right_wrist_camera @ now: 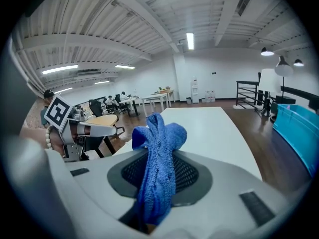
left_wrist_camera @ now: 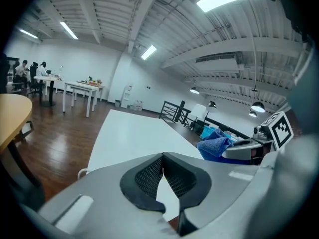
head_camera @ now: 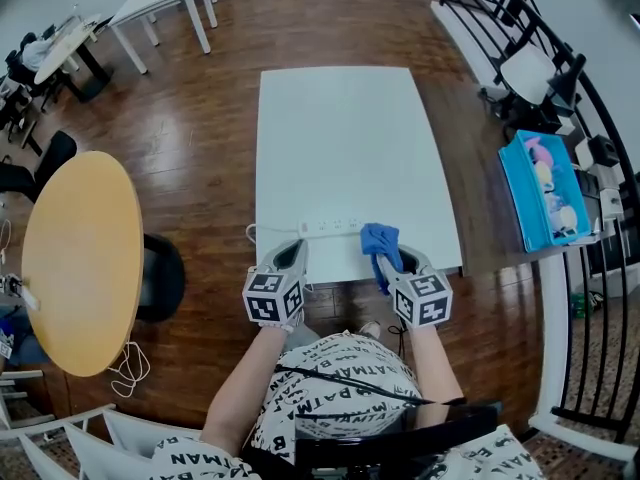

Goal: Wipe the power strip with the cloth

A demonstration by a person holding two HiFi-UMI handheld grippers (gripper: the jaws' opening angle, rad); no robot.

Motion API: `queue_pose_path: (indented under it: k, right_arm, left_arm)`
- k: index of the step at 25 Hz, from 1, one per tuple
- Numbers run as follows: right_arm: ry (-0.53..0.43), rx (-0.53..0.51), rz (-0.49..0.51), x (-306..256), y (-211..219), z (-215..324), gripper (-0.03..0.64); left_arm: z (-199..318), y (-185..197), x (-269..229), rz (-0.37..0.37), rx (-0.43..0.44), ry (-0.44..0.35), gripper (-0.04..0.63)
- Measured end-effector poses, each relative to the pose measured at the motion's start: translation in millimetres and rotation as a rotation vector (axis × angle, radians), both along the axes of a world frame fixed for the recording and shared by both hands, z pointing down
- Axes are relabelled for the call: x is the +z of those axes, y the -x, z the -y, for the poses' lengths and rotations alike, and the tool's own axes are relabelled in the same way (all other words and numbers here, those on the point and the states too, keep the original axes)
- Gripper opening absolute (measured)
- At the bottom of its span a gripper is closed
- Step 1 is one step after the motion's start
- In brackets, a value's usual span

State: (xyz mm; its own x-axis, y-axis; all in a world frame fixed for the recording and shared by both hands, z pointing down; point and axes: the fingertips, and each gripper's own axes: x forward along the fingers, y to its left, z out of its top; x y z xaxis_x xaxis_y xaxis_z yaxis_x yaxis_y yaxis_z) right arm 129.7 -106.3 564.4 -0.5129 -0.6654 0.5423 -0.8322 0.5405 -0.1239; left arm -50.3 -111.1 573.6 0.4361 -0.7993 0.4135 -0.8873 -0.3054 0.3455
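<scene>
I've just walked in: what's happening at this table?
A person holds a gripper in each hand at a white table. The right gripper is shut on a blue cloth, held by the right end of the white power strip near the table's front edge. The left gripper is shut and empty, near the strip's left end.

- Strip [head_camera: 328, 226]: white, long, flat on table [head_camera: 350, 138] near its 6 o'clock edge, lying 9-to-3.
- Cloth [head_camera: 380, 240]: blue, bunched, pinched in right gripper [right_wrist_camera: 159, 151], at strip's 3 o'clock end.
</scene>
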Motion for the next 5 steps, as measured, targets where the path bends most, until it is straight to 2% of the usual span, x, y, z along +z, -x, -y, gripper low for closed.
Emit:
queue_pose_path:
  k: [5]
  right_arm:
    - [-0.015, 0.006, -0.015, -2.7, 3.4, 0.5, 0.12]
  left_arm:
    - [1.4, 0.7, -1.7, 0.015, 0.011, -0.004, 0.0]
